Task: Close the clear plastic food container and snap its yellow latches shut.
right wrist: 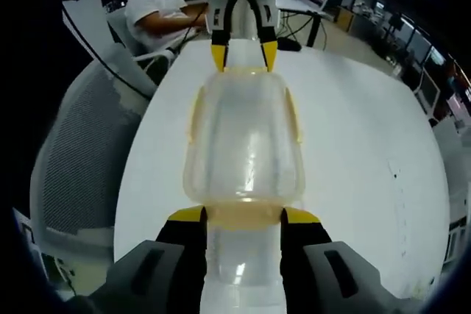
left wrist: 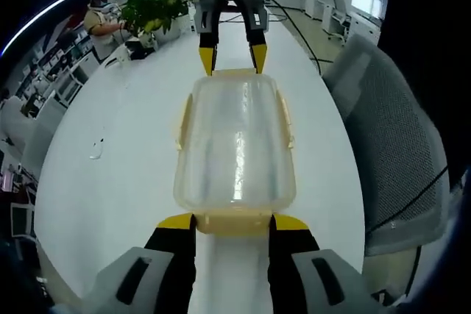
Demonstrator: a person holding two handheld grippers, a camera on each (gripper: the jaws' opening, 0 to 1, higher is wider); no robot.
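One clear plastic food container [left wrist: 235, 148] lies lengthwise in the middle of the long white table [left wrist: 118, 182], its lid on top and pale yellow latches along its edges: one on each long side [left wrist: 182, 123] and one at each short end [left wrist: 234, 220], four as far as I can count. It looks light and fairly stiff, with smooth slick walls, so I would guess it slides easily on the table if pushed from one end only; the sensible places to press are the end latches themselves, from both ends at once. That is how the two tools are set. The left hand-held gripper [left wrist: 234, 223] has its black, yellow-tipped jaws spread to either side of the near end latch, released and not pinching anything. The right hand-held gripper [right wrist: 243, 218] stands at the opposite end the same way, jaws apart astride that latch [right wrist: 243, 212]. Whether the end latches are snapped home I cannot tell. Around the table: one grey mesh chair [left wrist: 397, 137], one potted plant [left wrist: 154, 6], and a seated person [right wrist: 158, 9].
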